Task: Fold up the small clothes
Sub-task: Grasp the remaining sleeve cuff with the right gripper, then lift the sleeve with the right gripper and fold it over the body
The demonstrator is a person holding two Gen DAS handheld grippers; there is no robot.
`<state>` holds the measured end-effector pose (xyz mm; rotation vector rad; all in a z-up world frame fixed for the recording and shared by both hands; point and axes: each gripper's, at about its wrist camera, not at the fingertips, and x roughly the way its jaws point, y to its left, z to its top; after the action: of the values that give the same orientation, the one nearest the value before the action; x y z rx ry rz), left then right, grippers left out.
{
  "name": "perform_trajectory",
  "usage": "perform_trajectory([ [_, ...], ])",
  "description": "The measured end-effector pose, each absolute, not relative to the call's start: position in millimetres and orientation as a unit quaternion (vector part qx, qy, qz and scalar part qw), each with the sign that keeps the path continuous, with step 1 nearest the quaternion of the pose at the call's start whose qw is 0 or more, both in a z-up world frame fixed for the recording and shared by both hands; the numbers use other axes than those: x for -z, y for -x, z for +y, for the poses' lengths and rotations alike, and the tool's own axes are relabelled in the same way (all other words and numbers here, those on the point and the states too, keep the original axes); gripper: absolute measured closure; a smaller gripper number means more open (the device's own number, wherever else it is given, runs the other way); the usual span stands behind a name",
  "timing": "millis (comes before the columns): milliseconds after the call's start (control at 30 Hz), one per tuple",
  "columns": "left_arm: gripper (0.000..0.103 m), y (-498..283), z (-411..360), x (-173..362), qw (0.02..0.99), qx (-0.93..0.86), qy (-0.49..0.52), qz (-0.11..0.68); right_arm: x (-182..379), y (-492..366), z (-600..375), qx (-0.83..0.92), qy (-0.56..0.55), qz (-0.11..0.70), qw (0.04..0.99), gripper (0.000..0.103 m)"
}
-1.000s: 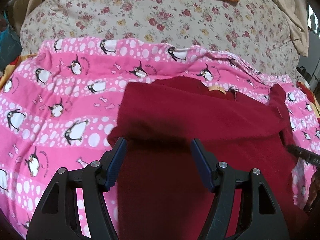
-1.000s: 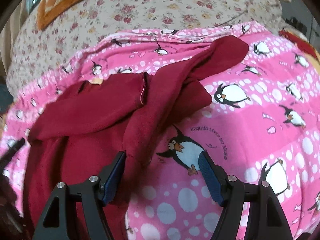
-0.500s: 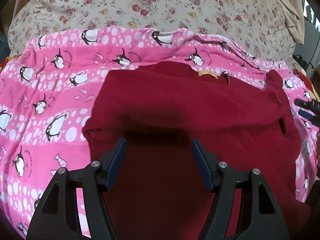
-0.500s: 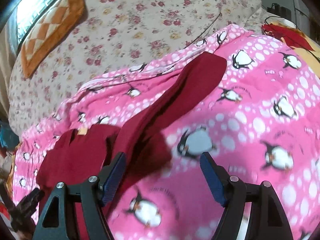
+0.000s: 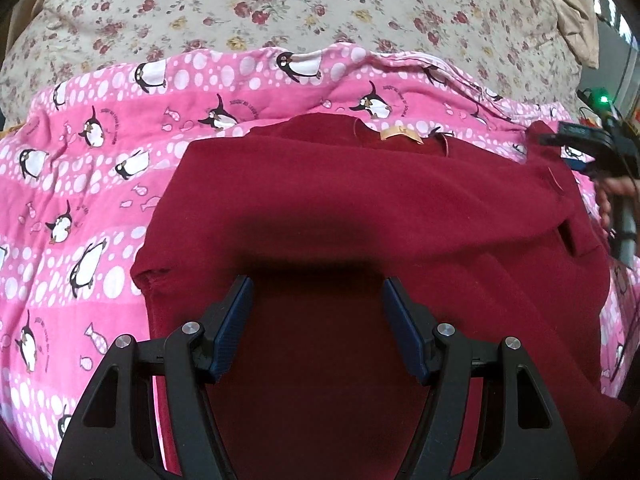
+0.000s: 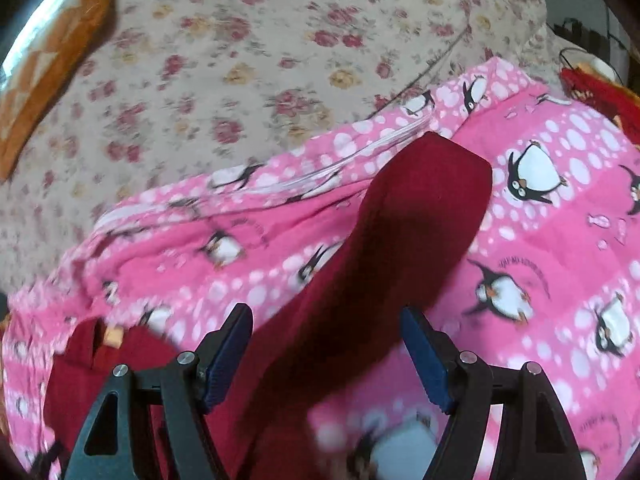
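Note:
A small dark red sweater (image 5: 360, 208) lies on a pink penguin-print blanket (image 5: 80, 200), neck label (image 5: 401, 135) at the far side, its left sleeve folded in over the body. My left gripper (image 5: 316, 300) hovers open over the sweater's middle, nothing between its blue pads. In the right wrist view the sweater's other sleeve (image 6: 400, 232) stretches out toward the far right across the blanket (image 6: 560, 260). My right gripper (image 6: 326, 334) stands open above that sleeve, apart from the cloth. The right gripper (image 5: 576, 140) also shows at the right edge of the left wrist view, held by a hand.
A cream floral bedspread (image 5: 320, 0) covers the bed beyond the blanket. An orange patterned cloth (image 6: 44, 76) lies at the far left in the right wrist view. Red and yellow fabric (image 6: 600, 96) lies off the blanket's right corner. A green light (image 5: 603, 99) glows at right.
My right gripper has swept along the outstretched sleeve toward its cuff, leaving the sweater body at the lower left. My left gripper has shifted slightly from the sweater's left edge toward its middle.

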<state>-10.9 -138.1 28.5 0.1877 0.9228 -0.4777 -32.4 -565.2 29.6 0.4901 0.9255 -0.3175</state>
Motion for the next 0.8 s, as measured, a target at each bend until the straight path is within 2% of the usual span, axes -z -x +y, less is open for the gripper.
perform_trajectory([
  [67, 0.036, 9.1, -137.7, -27.8, 0.863, 0.228, -0.087, 0.442, -20.3, 20.7, -576.7, 0.164, -0.251, 0.439, 0.847, 0.043],
  [100, 0.036, 7.7, -137.2, -27.2, 0.863, 0.228, -0.085, 0.443, -16.3, 17.8, -580.3, 0.167, -0.258, 0.443, 0.842, 0.061],
  [133, 0.036, 6.8, -136.8, -26.7, 0.863, 0.227, -0.083, 0.444, -11.2, 14.3, -584.9, 0.168, -0.267, 0.446, 0.837, 0.07],
  [167, 0.036, 5.6, -136.3, -26.2, 0.862, 0.227, -0.083, 0.445, -6.9, 12.3, -589.2, 0.168, -0.276, 0.445, 0.835, 0.072],
  [233, 0.036, 2.9, -135.6, -25.7, 0.862, 0.226, -0.08, 0.446, -4.0, 11.0, -593.3, 0.167, -0.278, 0.441, 0.837, 0.087],
  [300, 0.036, 0.7, -134.6, -26.0, 0.862, 0.225, -0.074, 0.448, -6.2, 13.0, -595.4, 0.157, -0.28, 0.437, 0.84, 0.094],
  [533, 0.036, 0.7, -127.8, -33.5, 0.869, 0.219, -0.058, 0.441, -49.4, 42.2, -607.9, 0.115, -0.307, 0.386, 0.862, 0.097],
  [800, 0.036, 1.2, -110.9, -49.5, 0.882, 0.208, -0.023, 0.423, -146.5, 94.5, -601.0, 0.073, -0.287, 0.309, 0.904, 0.097],
])
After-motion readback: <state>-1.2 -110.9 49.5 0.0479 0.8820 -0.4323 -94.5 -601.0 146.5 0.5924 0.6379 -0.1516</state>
